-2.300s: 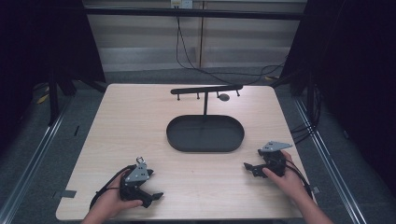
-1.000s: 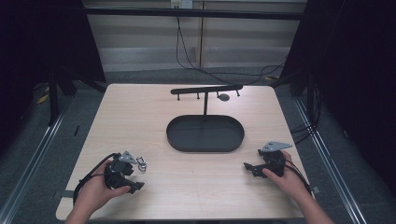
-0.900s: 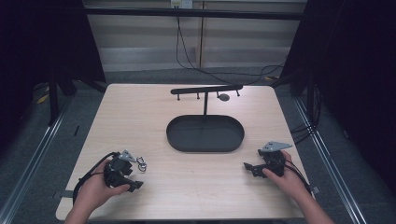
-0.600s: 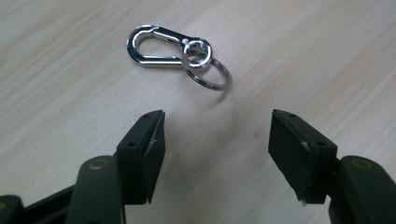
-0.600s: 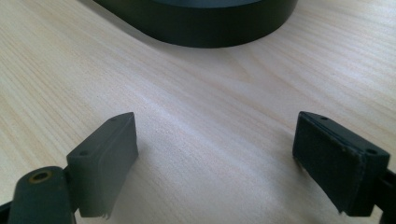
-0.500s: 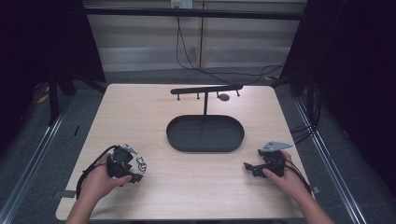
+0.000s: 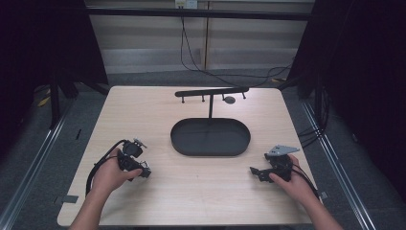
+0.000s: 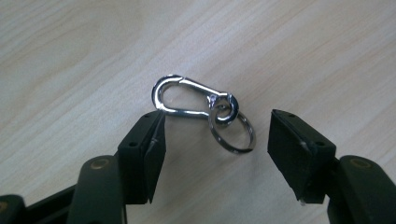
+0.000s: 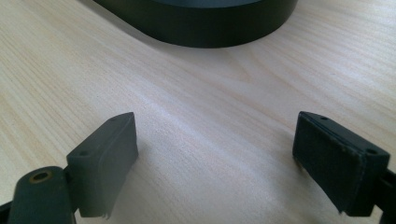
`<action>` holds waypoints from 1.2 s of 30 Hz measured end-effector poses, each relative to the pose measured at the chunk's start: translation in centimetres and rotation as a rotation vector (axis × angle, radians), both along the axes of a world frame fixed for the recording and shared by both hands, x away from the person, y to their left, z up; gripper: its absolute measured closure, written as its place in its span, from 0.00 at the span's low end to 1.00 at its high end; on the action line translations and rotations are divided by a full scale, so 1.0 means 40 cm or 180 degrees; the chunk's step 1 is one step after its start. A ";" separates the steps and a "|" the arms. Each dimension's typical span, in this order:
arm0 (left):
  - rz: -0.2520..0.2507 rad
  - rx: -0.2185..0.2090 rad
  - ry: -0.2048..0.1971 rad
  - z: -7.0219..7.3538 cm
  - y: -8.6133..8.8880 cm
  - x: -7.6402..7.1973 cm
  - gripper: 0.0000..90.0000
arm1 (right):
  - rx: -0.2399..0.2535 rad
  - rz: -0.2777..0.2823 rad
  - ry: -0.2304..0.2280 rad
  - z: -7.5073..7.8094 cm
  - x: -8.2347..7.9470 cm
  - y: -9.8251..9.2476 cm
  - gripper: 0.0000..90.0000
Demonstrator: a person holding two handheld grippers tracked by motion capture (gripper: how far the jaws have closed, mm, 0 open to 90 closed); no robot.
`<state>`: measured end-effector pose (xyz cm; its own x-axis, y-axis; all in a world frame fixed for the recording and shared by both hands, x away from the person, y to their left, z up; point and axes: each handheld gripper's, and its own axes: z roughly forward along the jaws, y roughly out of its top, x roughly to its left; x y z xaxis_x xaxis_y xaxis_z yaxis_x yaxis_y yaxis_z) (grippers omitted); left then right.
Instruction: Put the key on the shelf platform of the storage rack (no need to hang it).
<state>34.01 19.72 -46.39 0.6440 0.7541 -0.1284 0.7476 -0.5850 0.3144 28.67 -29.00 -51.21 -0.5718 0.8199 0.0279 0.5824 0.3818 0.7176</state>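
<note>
Carabiner clip (image 8: 187, 98) flat on table (image 8: 70, 56), between open left claw (image 8: 217, 140) jaws.

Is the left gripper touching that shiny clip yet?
Cannot tell. In the left gripper view the clip lies on the table before the open left gripper; its looped end meets one jaw's tip, with no plain gap or contact. The other jaw stands clear.

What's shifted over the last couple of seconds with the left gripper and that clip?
The left gripper moved left and then up the table to the carabiner clip with its key ring. Its fingers have just been closing slightly, straddling the clip but not yet pressing it. The right gripper, black tray and hook stand stayed put.
</note>
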 end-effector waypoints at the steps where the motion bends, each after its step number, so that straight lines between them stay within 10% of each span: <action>1: -0.0012 0.0015 0.0022 0.000 -0.002 0.004 0.41 | 0.0000 0.0002 -0.0001 0.000 0.000 0.000 0.15; 18: 0.0249 0.0122 0.0133 -0.012 -0.017 0.038 0.51 | 0.0001 0.0001 0.0000 0.000 0.000 0.000 0.15; 26: 0.0300 0.0245 0.0224 -0.007 -0.012 0.053 0.80 | 0.0003 -0.0003 0.0003 0.000 0.000 0.000 0.15; 36: 0.0280 0.0235 0.0282 -0.006 -0.015 0.058 0.81 | 0.0004 -0.0003 0.0003 0.000 0.000 0.000 0.15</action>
